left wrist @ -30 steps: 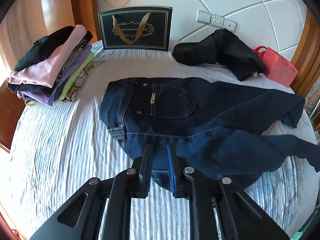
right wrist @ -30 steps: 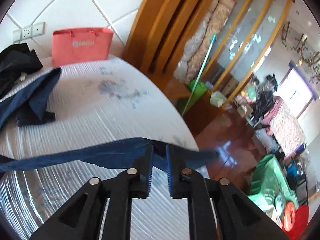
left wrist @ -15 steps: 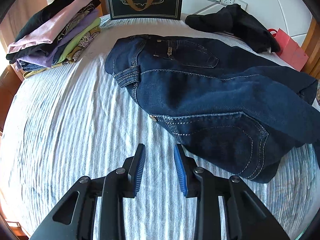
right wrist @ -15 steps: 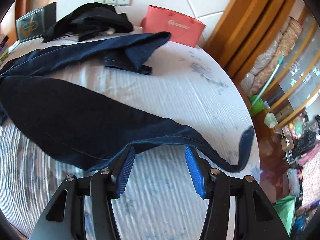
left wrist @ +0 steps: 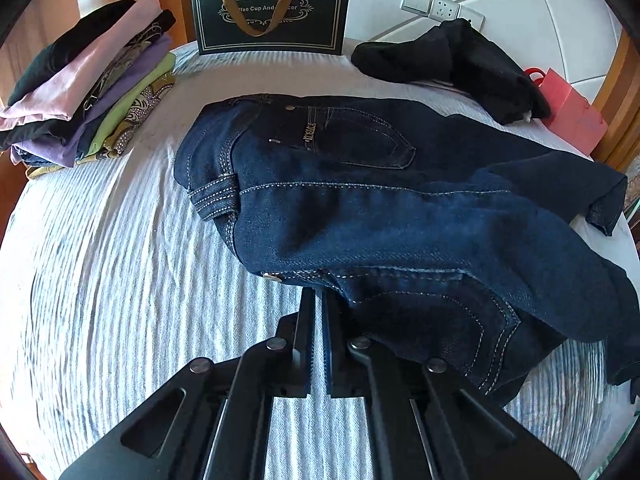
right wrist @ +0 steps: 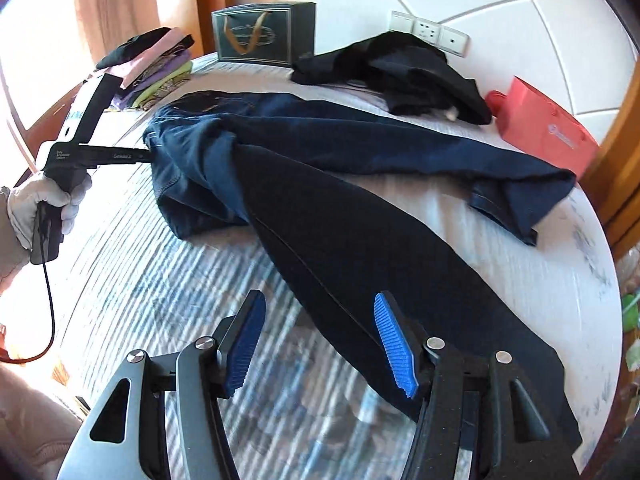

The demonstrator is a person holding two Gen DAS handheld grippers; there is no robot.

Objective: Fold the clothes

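A pair of dark blue jeans (left wrist: 360,208) lies spread across the bed (left wrist: 100,280), which is covered in a white and pale blue ribbed sheet. The waist end lies towards the left of the bed and the two legs run off to the right. In the right wrist view the nearer leg stretches diagonally down towards the near right edge, while the farther leg ends in a crumpled cuff beside a red paper bag (right wrist: 548,132).

The left tool (left wrist: 318,300) has its fingers brought together at the near edge of the jeans' waist, by a metal button; whether any denim is caught between them cannot be told from either view. In the right wrist view a gloved hand (right wrist: 38,204) grips its handle at the left.

The right tool (right wrist: 320,336) hangs over the nearer leg with its blue pads (right wrist: 394,344) apart and still widening; the leg's edge shows in the gap between them, but the pads are not pressing on it.

At the far left sits a stack of folded clothes (left wrist: 88,80). Behind the jeans a dark gift bag (left wrist: 272,12) stands against the wall, and to its right lies a heap of black clothing (left wrist: 452,64).
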